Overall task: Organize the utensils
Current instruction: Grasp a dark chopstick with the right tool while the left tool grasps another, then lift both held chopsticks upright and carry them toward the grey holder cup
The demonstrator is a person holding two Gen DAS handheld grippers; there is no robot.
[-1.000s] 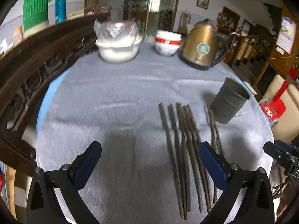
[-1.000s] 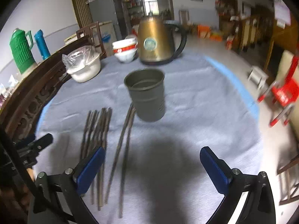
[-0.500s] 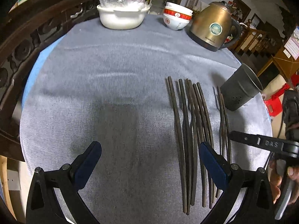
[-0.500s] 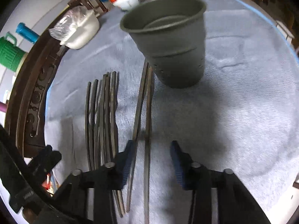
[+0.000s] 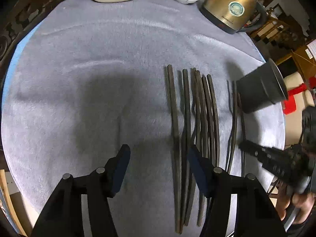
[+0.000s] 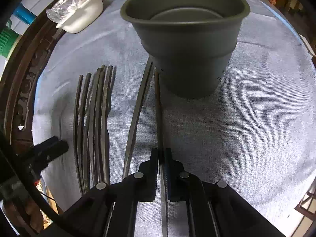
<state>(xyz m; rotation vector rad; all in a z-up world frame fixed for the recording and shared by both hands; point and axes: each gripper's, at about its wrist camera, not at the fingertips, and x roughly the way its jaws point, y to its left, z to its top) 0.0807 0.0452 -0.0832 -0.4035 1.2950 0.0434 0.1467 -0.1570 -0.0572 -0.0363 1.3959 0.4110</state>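
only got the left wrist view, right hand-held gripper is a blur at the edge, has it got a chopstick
Observer: Yes. The right wrist view shows the right hand-held gripper shut on one chopstick, the one nearer the cup.
Operator: anything in the cup, i only see its outside
Observer: The grey cup shows a bare bottom, with no utensils inside.
Operator: and the second one of that pair
Observer: The other chopstick lies on the cloth just left of the closed fingers, not gripped.
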